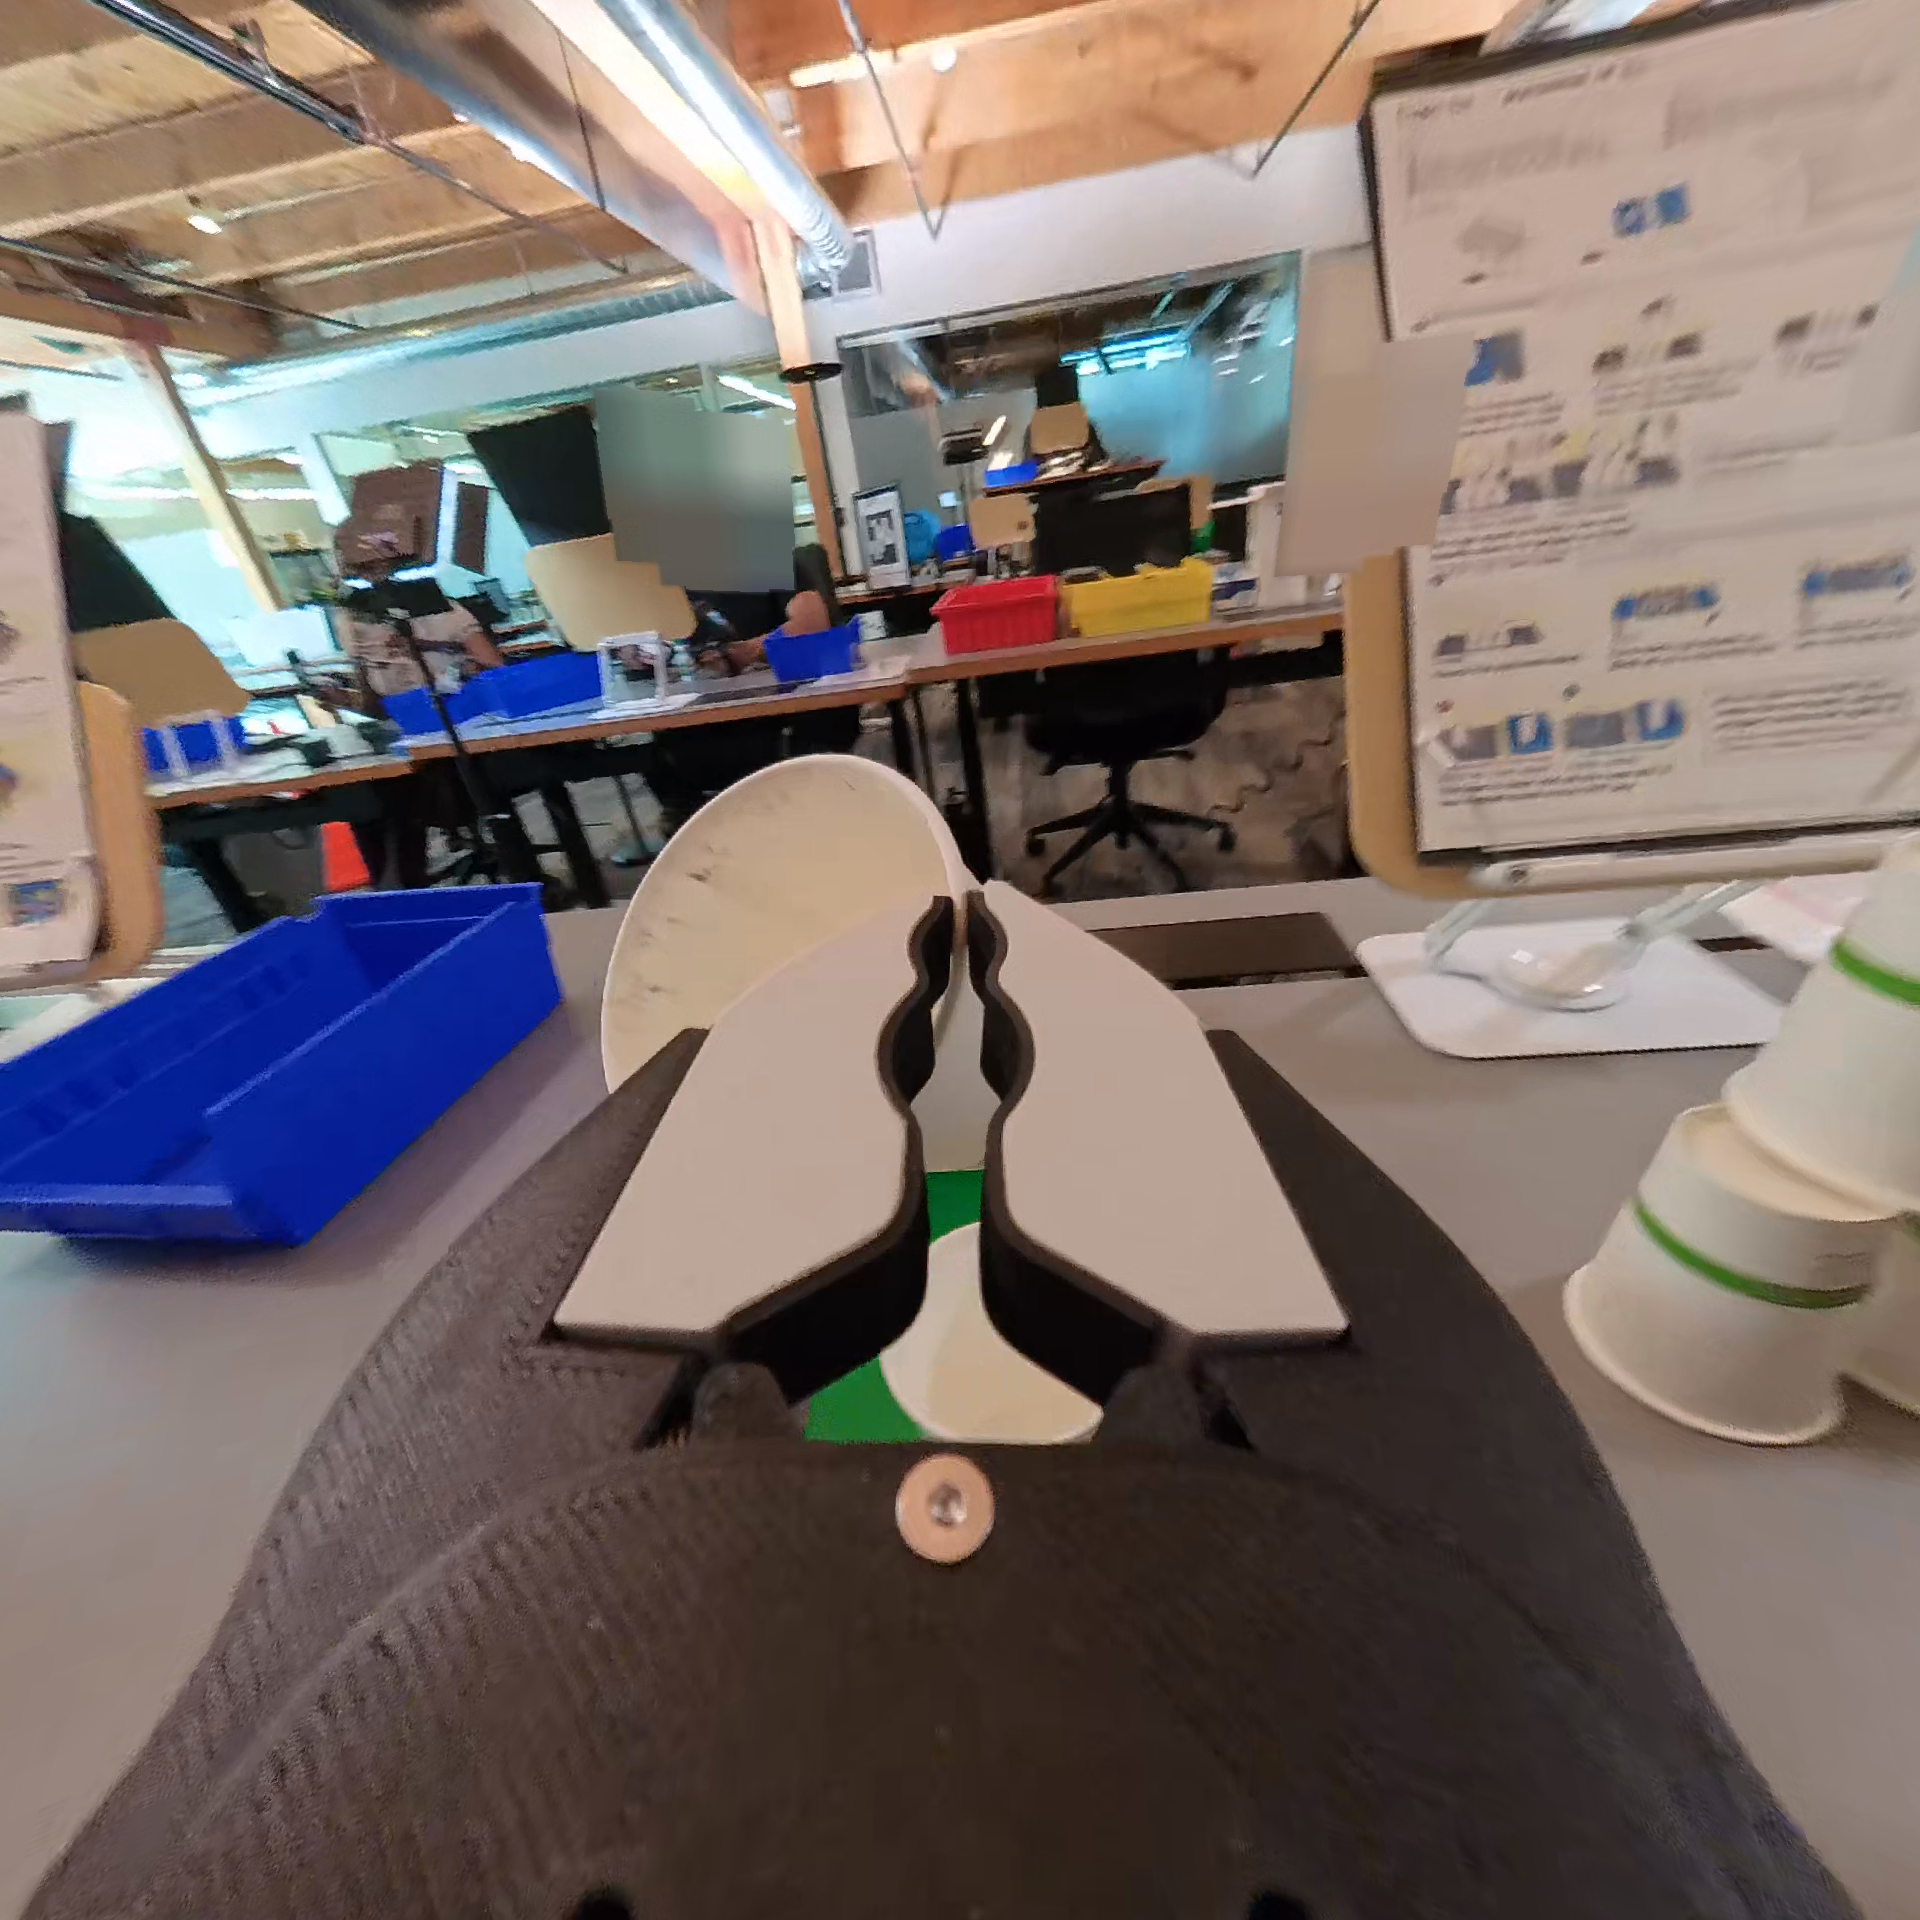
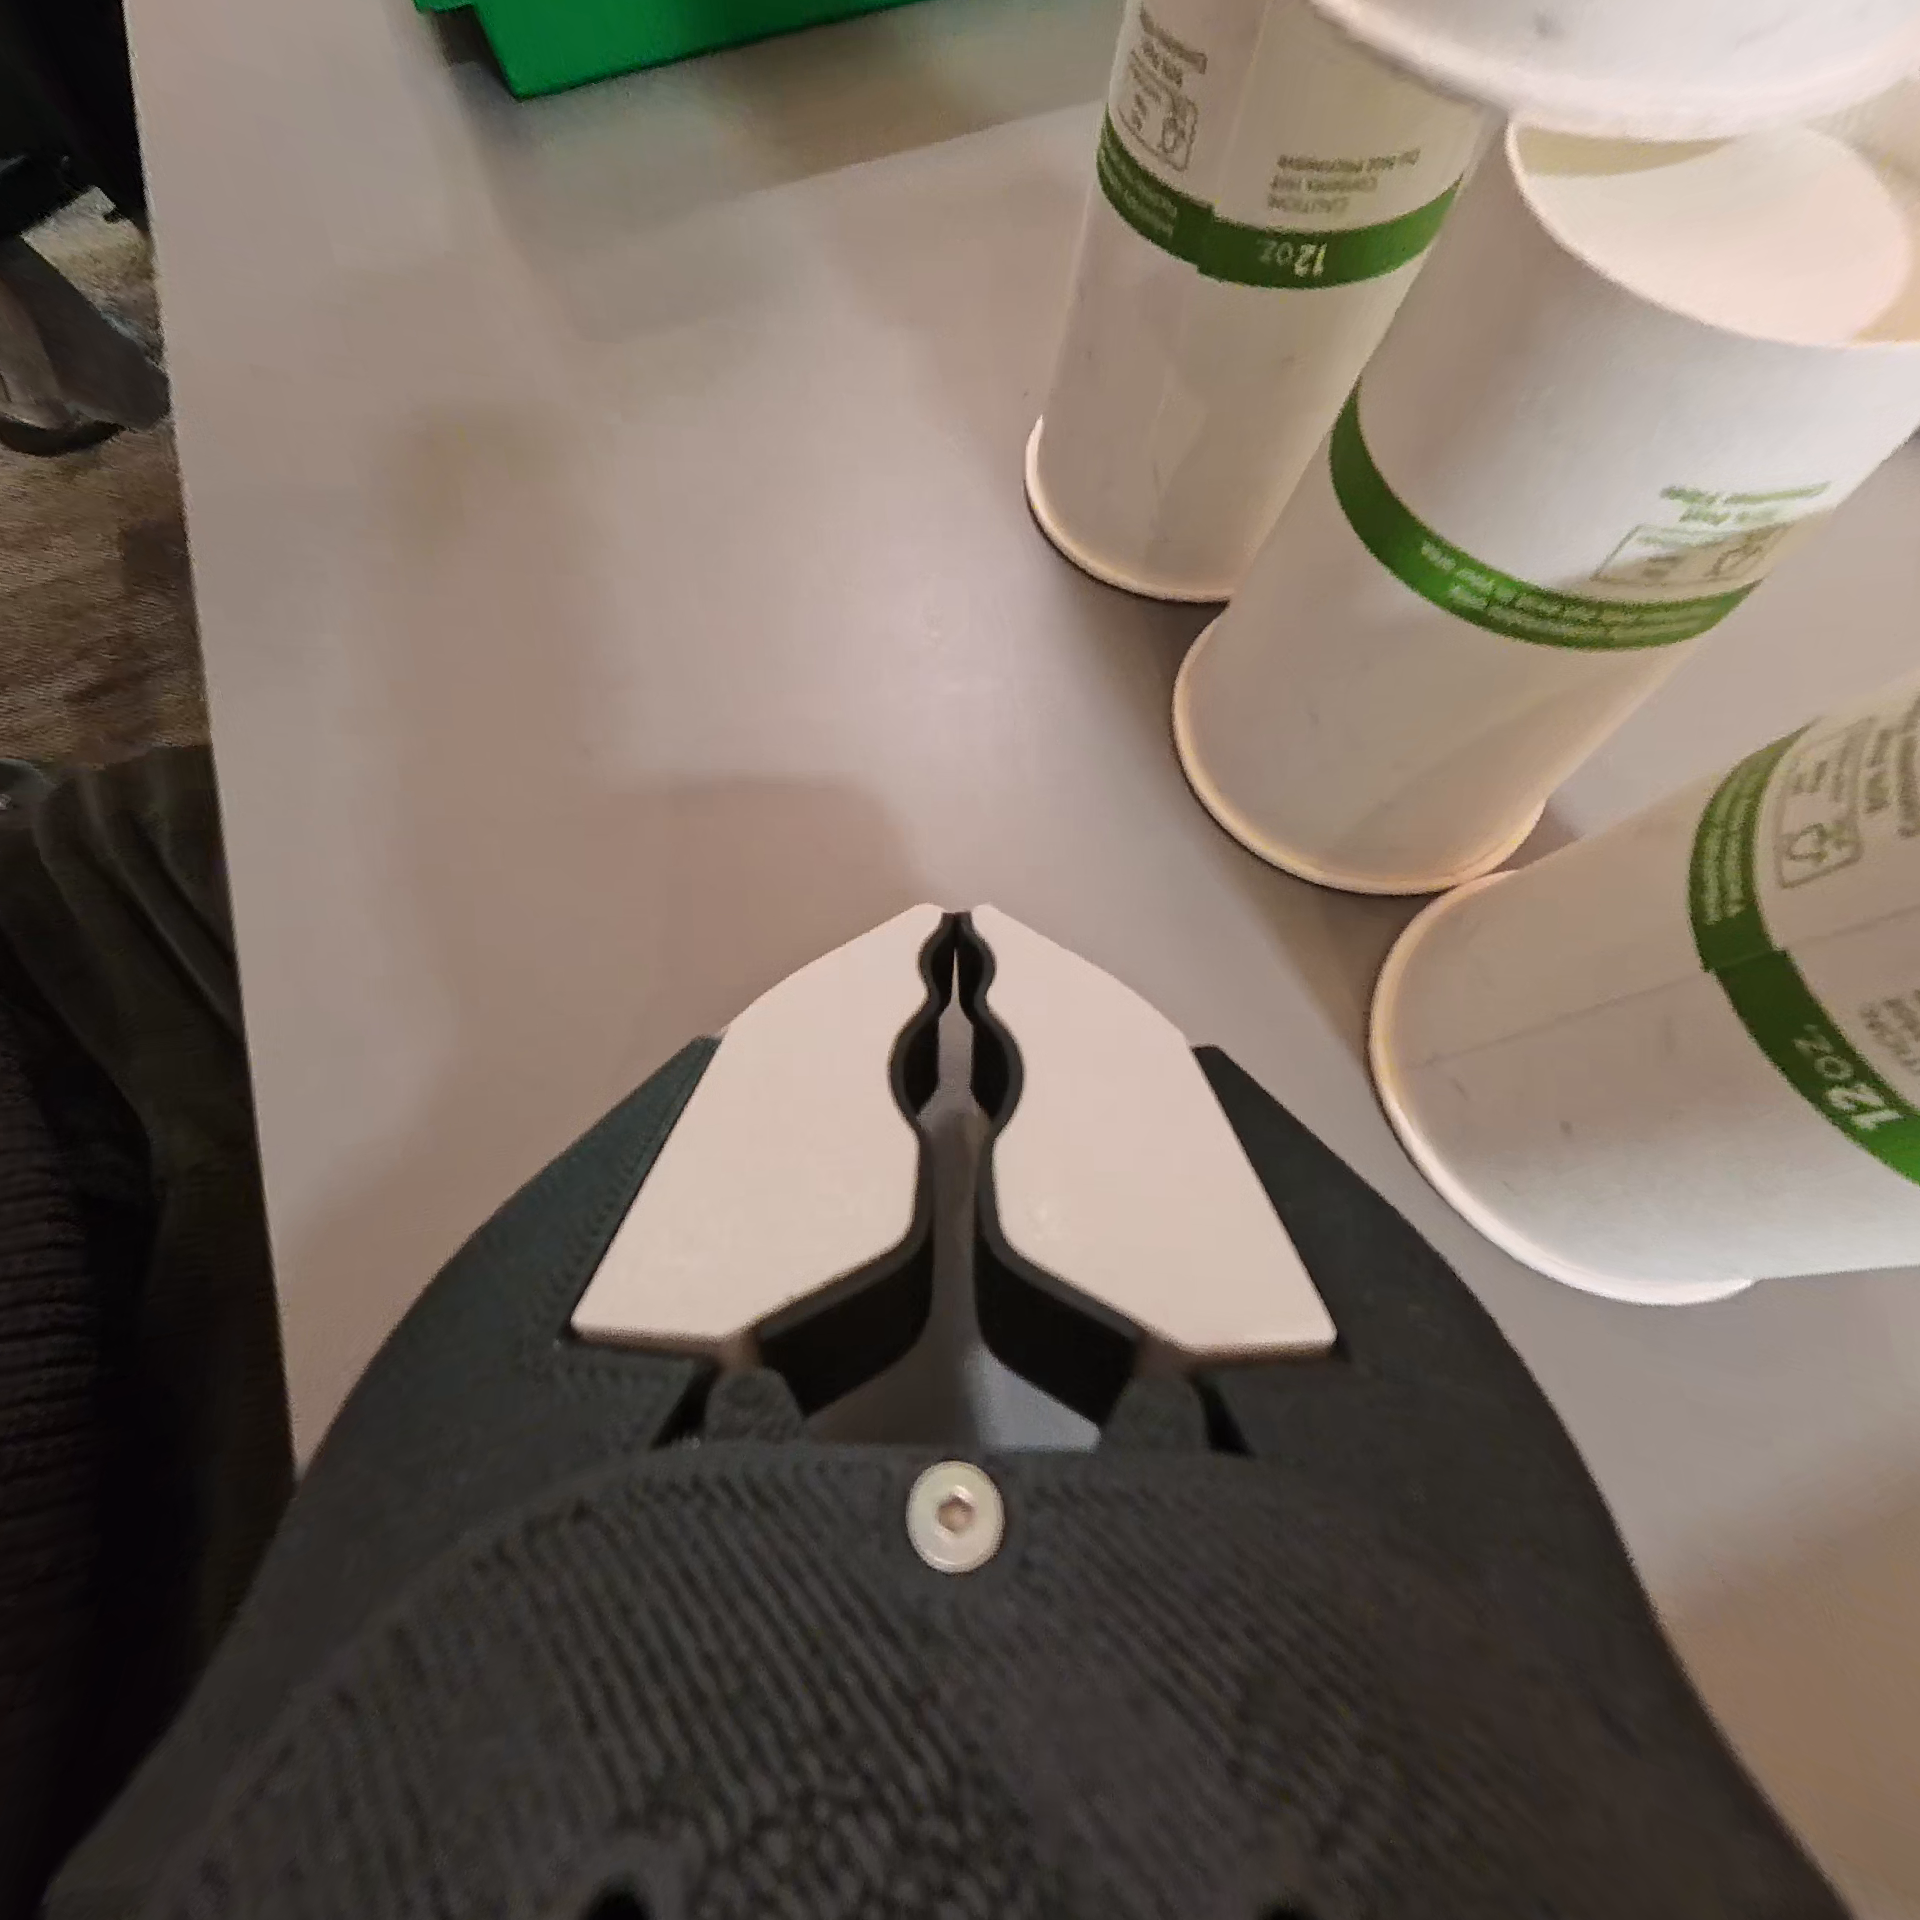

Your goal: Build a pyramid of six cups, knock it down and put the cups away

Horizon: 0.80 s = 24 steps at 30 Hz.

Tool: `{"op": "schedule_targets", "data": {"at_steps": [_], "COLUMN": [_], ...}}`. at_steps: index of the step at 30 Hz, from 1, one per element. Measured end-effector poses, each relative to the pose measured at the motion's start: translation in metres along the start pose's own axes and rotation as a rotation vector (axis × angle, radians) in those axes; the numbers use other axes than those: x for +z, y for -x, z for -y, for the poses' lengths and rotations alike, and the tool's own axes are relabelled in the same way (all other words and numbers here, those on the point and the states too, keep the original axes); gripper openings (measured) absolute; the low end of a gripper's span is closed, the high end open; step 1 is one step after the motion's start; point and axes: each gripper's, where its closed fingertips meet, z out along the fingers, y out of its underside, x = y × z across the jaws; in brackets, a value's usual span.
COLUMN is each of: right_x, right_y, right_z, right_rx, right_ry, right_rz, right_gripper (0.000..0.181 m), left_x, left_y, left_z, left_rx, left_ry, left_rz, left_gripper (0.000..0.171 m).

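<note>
My left gripper is shut on the wall of a white paper cup with a green band, held tilted above the grey table with its round bottom facing away from me. To its right, several matching cups stand upside down, one resting on top of others. My right gripper is shut and empty, low over the grey table. Upside-down cups stand to its right: a far one, a middle one and a near one. Another cup's bottom shows above them.
A blue bin sits on the table to the left. An instruction sheet on a white stand is at the back right. A green bin lies at the table's far edge. The table's left edge drops to the floor.
</note>
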Motion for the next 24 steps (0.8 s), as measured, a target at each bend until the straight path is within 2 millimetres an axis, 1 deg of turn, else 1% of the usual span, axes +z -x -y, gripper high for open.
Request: {"op": "schedule_targets", "data": {"at_steps": [3, 4, 7, 11, 15, 17, 19, 22, 24], "right_x": [-0.001, -0.002, -0.007, -0.016, -0.030, -0.036, -0.043, -0.059, -0.071], "right_y": [0.007, 0.010, 0.023, 0.044, 0.059, 0.062, 0.061, 0.049, 0.038], "right_z": [0.016, 0.025, 0.055, 0.097, 0.129, 0.137, 0.141, 0.143, 0.144], "right_rx": [0.016, 0.029, 0.093, 0.262, 0.534, 0.643, 0.718, 0.827, 0.918], "right_ry": [-0.068, -0.104, -0.242, -0.454, -0.675, -0.750, -0.804, -0.905, -0.984], "right_rz": [0.012, 0.015, 0.031, 0.110, 0.241, 0.300, 0.342, 0.383, 0.426], "right_gripper": [0.000, 0.004, 0.024, 0.052, 0.067, 0.072, 0.079, 0.084, 0.085], "left_x": [0.000, -0.001, -0.002, -0.009, -0.018, -0.023, -0.030, -0.043, -0.053], "left_y": [-0.018, -0.025, -0.051, -0.098, -0.151, -0.176, -0.201, -0.235, -0.258], "left_z": [0.006, 0.009, 0.021, 0.042, 0.055, 0.055, 0.055, 0.054, 0.048], "left_rx": [-0.059, -0.075, -0.138, -0.259, -0.385, -0.419, -0.453, -0.535, -0.582], "left_ry": [0.006, -0.002, -0.030, -0.094, -0.139, -0.146, -0.154, -0.188, -0.195], "left_rz": [-0.081, -0.103, -0.183, -0.333, -0.479, -0.527, -0.564, -0.606, -0.637], "left_gripper": [0.004, 0.004, 0.004, 0.004, 0.004, 0.004, 0.004, 0.004, 0.004]}}
